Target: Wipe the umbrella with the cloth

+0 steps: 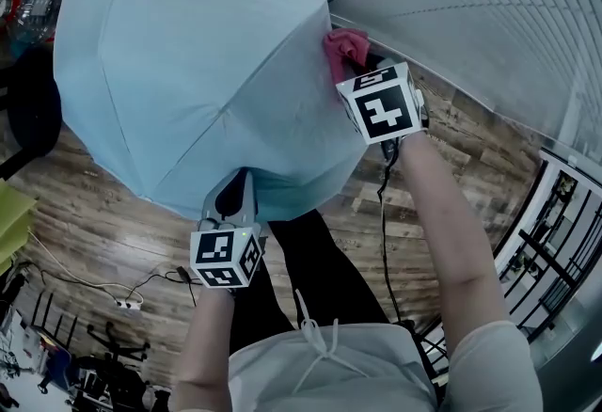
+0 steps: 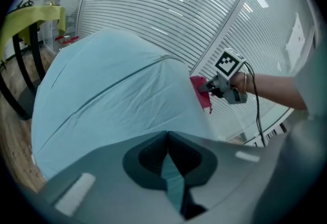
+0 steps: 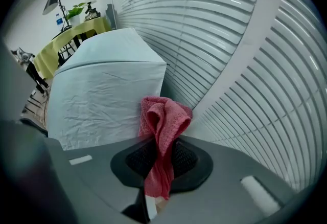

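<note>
An open light-blue umbrella [image 1: 188,71] fills the upper left of the head view, its canopy facing up. My left gripper [image 1: 232,203] is shut on the canopy's near edge, with a fold of blue fabric [image 2: 171,179] pinched between the jaws. My right gripper [image 1: 362,71] is shut on a red cloth [image 1: 345,48], which touches the canopy's right edge. In the right gripper view the red cloth [image 3: 162,131] bunches above the jaws, next to the wrinkled canopy [image 3: 102,100]. The left gripper view shows the right gripper [image 2: 212,86] with the cloth [image 2: 200,91] against the canopy [image 2: 112,95].
The person stands on a wooden floor [image 1: 103,222] beside a wall of white slatted blinds [image 1: 489,15]. A power strip and cables [image 1: 127,302] lie on the floor at lower left. A yellow-green table [image 2: 30,18] stands beyond the umbrella.
</note>
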Demonstrator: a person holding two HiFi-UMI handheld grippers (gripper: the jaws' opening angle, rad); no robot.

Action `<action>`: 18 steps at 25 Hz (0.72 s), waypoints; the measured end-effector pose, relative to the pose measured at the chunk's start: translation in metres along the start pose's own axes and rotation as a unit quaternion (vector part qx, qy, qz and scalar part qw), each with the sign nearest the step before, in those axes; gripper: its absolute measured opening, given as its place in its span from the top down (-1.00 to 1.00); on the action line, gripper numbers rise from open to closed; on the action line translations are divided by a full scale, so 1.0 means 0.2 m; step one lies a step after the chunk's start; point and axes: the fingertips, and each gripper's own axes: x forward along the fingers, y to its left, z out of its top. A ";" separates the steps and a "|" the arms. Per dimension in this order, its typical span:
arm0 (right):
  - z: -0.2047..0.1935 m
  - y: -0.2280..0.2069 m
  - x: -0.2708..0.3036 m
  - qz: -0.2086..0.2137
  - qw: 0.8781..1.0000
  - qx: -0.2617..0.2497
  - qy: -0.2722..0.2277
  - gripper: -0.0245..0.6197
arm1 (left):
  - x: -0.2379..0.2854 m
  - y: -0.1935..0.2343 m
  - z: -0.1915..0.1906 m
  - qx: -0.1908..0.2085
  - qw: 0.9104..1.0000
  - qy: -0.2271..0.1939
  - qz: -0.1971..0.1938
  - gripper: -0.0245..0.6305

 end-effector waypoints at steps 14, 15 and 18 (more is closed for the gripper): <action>-0.12 0.47 -0.52 -0.038 0.997 0.048 -0.052 0.75 | -0.44 0.13 -0.22 0.042 0.998 -0.010 -0.041 0.91; -0.13 0.57 -0.54 -0.034 0.997 0.049 -0.054 0.75 | -0.49 0.17 -0.27 0.045 0.998 -0.008 -0.041 0.91; -0.16 0.89 -0.59 -0.017 0.997 0.052 -0.061 0.75 | -0.63 0.33 -0.39 0.056 0.998 0.000 -0.039 0.91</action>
